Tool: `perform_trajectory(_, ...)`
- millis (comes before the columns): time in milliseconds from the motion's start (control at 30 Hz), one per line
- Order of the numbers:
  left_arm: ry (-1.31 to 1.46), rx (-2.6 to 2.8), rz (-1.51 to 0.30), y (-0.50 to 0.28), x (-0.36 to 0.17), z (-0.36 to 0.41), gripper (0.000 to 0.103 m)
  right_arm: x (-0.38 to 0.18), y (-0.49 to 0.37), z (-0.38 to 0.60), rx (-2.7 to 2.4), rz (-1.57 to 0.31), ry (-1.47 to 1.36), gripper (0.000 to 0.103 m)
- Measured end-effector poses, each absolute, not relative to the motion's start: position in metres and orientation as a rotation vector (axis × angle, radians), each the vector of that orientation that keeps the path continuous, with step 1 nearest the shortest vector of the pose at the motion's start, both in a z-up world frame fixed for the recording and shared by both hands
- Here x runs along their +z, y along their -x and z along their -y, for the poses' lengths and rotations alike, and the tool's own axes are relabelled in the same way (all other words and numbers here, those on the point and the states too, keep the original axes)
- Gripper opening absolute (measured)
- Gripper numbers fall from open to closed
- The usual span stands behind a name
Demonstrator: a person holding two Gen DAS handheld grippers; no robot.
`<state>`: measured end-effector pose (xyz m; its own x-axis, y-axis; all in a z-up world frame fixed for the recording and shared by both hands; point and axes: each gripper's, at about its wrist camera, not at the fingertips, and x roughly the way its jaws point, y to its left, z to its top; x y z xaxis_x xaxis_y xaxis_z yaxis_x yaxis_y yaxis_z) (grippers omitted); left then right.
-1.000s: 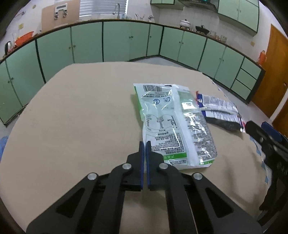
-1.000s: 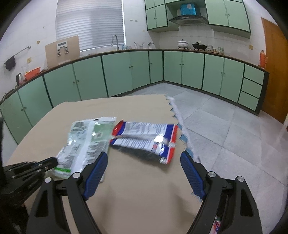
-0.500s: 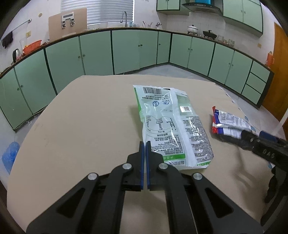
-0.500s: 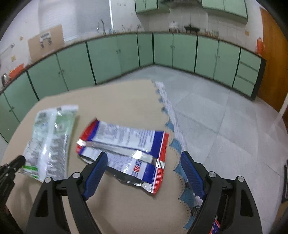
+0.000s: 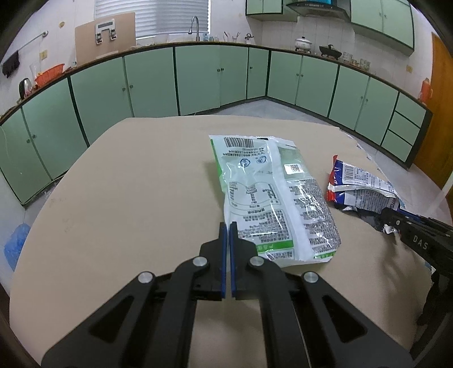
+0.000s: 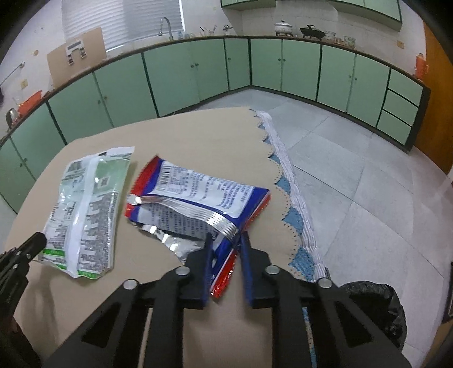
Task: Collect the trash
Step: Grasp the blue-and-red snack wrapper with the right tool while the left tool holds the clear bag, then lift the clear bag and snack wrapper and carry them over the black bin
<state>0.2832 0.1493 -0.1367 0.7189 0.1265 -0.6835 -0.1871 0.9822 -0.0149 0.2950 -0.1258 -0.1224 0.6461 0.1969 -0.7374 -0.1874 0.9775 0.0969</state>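
two empty snack wrappers lie side by side on a beige surface (image 5: 127,198) in a kitchen lined with pale green cabinets (image 5: 198,76). the left one is a white and green wrapper (image 5: 269,195) with a barcode at its far end, lying flat and lengthwise, its near end just beside the tip of the left tongs (image 5: 227,226). the left tongs are clenched, blue pads together with nothing between them, hovering low over the bare surface at the near left corner of that wrapper; whether they touch it cannot be told. to the right, apart from the first by a narrow strip of surface, lies a crumpled red, white and blue wrapper (image 6: 198,195) with a silver crimped seam across it and its foil lining showing at the torn near edge. the right tongs (image 6: 226,240) are closing on the near right corner of this wrapper: the red and blue edge sits between the blue pads, which already pinch it, and the corner is bunched up between them. the rest of that wrapper rests on the surface near its right edge, where a scalloped blue and white trim (image 6: 294,203) hangs over the side. below that edge, at the near right on the grey tiled floor (image 6: 354,169), stands a bin lined with a black bag (image 6: 376,308). on the far counter sit a faucet (image 5: 195,24), a white pot (image 5: 303,44) and an orange basket (image 5: 51,75).
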Motion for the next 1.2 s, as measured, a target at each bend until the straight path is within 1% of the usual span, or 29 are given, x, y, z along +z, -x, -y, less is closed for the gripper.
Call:
perform_trajectory(67,0.088,0.173,-0.742,-0.282,-0.136,-0.149,0.001,-0.118,-0.291,0.127,0.233,-0.815,-0.022,0.008)
perform_trajectory(200,0.084,0.164,-0.723,-0.274,-0.132,-0.145,0.001,-0.112,-0.276,0.132,0.253,-0.785,-0.06,0.006)
perform_trajectory(533,0.09,0.108,-0.681,-0.251,-0.115,-0.136,0.0,-0.074,-0.236,0.152,0.23,-0.682,-0.072,0.006)
perform_trajectory(833,0.075,0.021,-0.612,-0.228,-0.086,-0.104,0.0,-0.047,-0.192,0.182,0.2,-0.621,-0.084,0.006)
perform_trajectory(1200,0.063,-0.08,-0.562,-0.203,-0.066,-0.068,0.0,-0.021,-0.15,0.21,0.161,-0.552,-0.097,0.006)
